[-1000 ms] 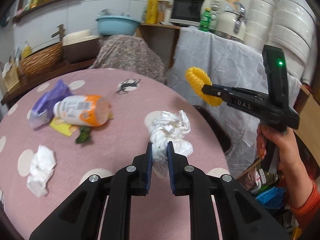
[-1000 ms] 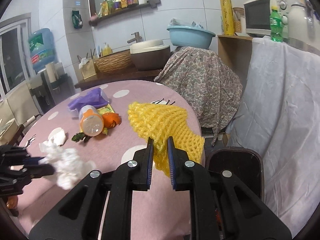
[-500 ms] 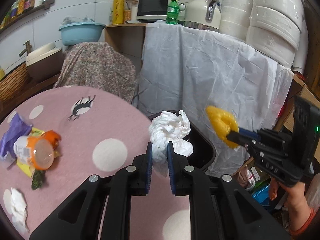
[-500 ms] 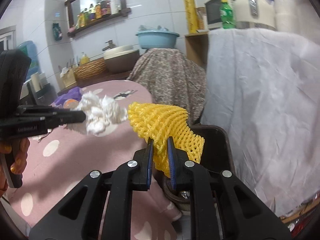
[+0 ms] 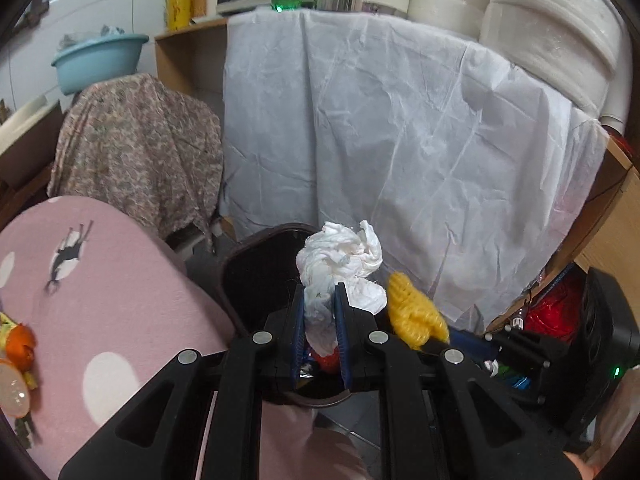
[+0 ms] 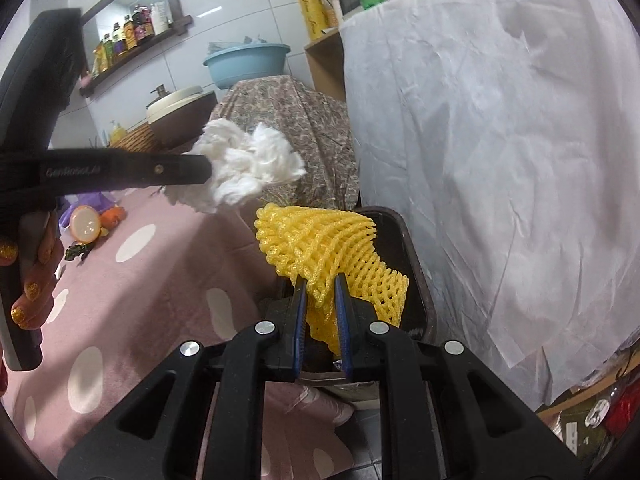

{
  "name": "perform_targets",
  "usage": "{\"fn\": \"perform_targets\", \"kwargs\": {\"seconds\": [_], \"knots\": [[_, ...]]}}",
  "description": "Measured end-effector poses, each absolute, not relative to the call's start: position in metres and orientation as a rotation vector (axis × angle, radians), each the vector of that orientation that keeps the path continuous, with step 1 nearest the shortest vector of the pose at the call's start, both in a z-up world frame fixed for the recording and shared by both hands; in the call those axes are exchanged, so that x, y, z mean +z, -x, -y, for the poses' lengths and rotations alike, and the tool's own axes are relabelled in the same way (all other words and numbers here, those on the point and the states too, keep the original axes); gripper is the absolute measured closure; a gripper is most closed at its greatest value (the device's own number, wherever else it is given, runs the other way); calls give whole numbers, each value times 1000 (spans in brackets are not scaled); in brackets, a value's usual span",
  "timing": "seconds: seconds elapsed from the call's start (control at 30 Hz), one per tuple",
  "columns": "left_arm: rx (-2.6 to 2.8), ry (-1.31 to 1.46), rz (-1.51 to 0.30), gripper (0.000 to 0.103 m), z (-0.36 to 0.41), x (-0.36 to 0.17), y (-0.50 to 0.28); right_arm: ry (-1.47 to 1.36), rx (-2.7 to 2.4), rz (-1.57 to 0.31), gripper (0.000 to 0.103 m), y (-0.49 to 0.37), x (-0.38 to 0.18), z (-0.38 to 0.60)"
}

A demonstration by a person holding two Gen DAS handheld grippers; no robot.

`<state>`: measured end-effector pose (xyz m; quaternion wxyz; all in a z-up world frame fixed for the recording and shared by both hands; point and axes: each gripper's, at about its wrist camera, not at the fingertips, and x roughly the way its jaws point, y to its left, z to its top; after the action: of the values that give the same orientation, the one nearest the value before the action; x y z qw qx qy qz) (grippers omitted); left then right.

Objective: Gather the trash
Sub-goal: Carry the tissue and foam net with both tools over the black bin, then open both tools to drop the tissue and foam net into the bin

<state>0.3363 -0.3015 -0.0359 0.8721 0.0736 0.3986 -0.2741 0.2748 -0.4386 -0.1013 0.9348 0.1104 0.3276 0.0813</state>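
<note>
The step in hand looks like the drop: 2 pieces of trash are carried off the table and need to land in the bin [image 5: 256, 264]. To do it well, each piece should hang squarely over the dark opening before the jaws part. Soft paper and foam can cling to the pads, so a full opening and perhaps a small shake would likely help. Releasing 1 at a time would keep the 2 tools from knocking together, since they sit close.

The left gripper [image 5: 320, 312] has its jaws nearly closed, pinching a crumpled white tissue [image 5: 340, 256]. The wad sticks out past the fingertips and hangs over the bin's mouth, just beyond the edge of the pink table [image 5: 120, 300].

The right gripper [image 6: 322, 300] is likewise almost closed, clamped on a yellow foam net [image 6: 320, 240]. The net drapes over the fingertips with the bin's rim and dark inside right behind and below it.

From the right wrist view, the tissue sits up and to the left of the net, near but apart. More trash, including a bottle [image 6: 85, 224], lies on the table.
</note>
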Motion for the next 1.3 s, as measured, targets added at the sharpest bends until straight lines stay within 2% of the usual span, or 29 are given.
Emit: {"fn": "perform_targets", "kwargs": {"seconds": [0.37, 0.67, 0.8, 0.83, 0.87, 0.9, 0.93, 0.97, 1.13, 1.3], "knots": [[-483, -198, -994, 88, 334, -80, -391, -221, 152, -792, 88, -311, -150, 436], [-444, -244, -1046, 88, 344, -105, -403, -237, 135, -838, 88, -332, -180, 434], [-445, -272, -1029, 75, 350, -107, -400, -250, 118, -848, 87, -339, -190, 436], [-446, -270, -1019, 64, 350, -107, -401, -253, 113, -850, 81, -340, -192, 437], [-448, -266, -1003, 51, 350, -104, -399, -256, 104, -856, 68, -340, -193, 437], [-450, -265, -984, 43, 349, -101, -399, -259, 94, -862, 59, -341, -196, 437], [-452, -266, -969, 41, 349, -99, -399, -258, 87, -857, 43, -340, -197, 437], [-456, -270, -955, 40, 349, -96, -397, -254, 78, -851, 38, -338, -197, 436], [-469, -261, -902, 28, 345, -86, -388, -220, 68, -845, 35, -331, -197, 429], [-484, -248, -886, 26, 343, -82, -380, -222, 59, -828, 29, -321, -192, 428]]}}
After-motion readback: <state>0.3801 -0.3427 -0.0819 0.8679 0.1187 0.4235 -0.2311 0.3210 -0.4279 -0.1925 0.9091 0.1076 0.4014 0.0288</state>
